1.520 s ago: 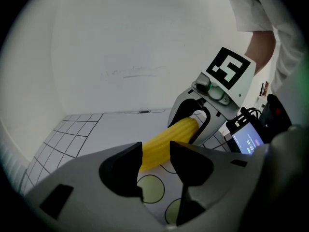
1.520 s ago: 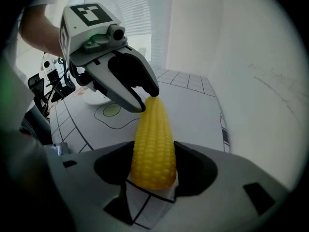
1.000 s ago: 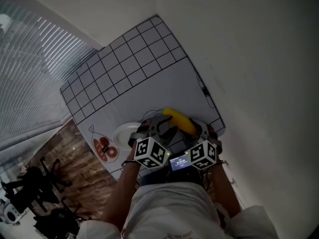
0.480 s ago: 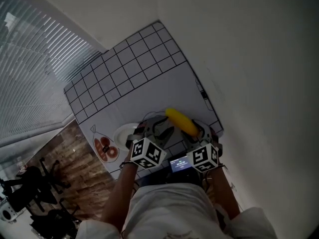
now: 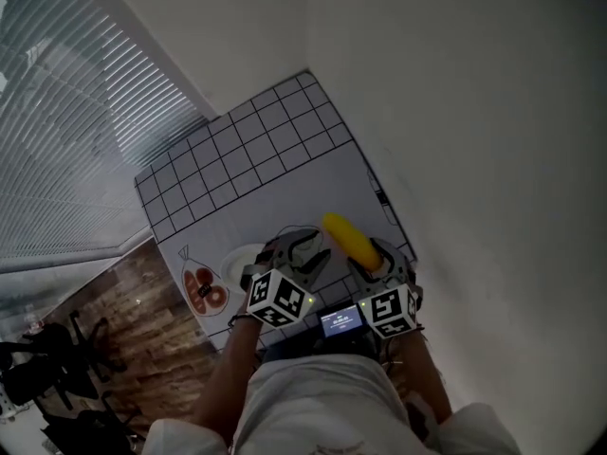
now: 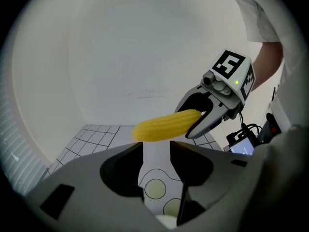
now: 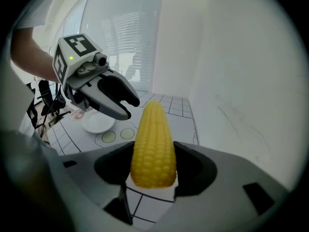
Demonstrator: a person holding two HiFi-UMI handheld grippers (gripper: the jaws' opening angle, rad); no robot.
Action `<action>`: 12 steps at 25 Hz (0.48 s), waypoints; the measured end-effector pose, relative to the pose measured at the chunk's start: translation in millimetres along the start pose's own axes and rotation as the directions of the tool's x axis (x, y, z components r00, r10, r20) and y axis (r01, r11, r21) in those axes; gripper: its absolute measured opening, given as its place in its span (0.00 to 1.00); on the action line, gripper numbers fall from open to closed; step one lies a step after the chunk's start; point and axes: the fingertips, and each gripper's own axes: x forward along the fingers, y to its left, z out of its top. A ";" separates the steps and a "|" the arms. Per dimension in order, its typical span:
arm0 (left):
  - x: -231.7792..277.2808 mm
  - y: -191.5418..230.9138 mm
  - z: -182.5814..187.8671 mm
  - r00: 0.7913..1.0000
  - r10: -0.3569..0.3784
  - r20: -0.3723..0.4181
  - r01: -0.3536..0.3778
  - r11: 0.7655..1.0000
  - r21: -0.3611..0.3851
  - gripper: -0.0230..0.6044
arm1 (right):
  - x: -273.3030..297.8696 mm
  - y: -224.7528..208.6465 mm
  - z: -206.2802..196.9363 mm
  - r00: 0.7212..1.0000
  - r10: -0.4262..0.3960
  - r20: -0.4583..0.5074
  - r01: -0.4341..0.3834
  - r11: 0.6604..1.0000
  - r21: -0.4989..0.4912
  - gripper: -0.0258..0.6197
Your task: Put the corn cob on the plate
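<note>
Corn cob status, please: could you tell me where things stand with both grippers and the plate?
Right gripper shut on corn cob, held above the mat. Left gripper open, empty, beside the plate, possibly in the way.

Corn cob [image 7: 152, 146]: bumpy kernel texture, matt yellow, looks plastic. Right tool [image 7: 153, 168] & left tool [image 6: 156, 158]: smooth matt grey plastic. Plate [image 7: 98, 124]: white, smooth, slight gloss. Table [image 5: 275, 150]: smooth white sheet w/ printed black grid. Floor [image 5: 142, 301]: dark wood planks. Wall [image 5: 455, 159]: plain matt white.
</note>
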 end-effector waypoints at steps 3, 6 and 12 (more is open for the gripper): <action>-7.0 -0.5 8.8 1.000 0.012 0.017 -0.011 1.000 -0.011 0.32 | -8.0 -2.9 8.5 0.999 -0.013 0.032 0.012 0.999 0.030 0.43; -14.0 -8.2 20.4 0.999 0.014 0.042 -0.014 1.000 -0.005 0.32 | -18.9 -1.5 17.3 0.998 -0.027 0.052 0.026 1.000 0.013 0.43; -25.5 -10.5 35.0 0.996 0.041 0.079 -0.042 0.999 0.000 0.32 | -32.7 7.7 31.1 0.996 -0.039 0.076 0.040 0.999 -0.017 0.43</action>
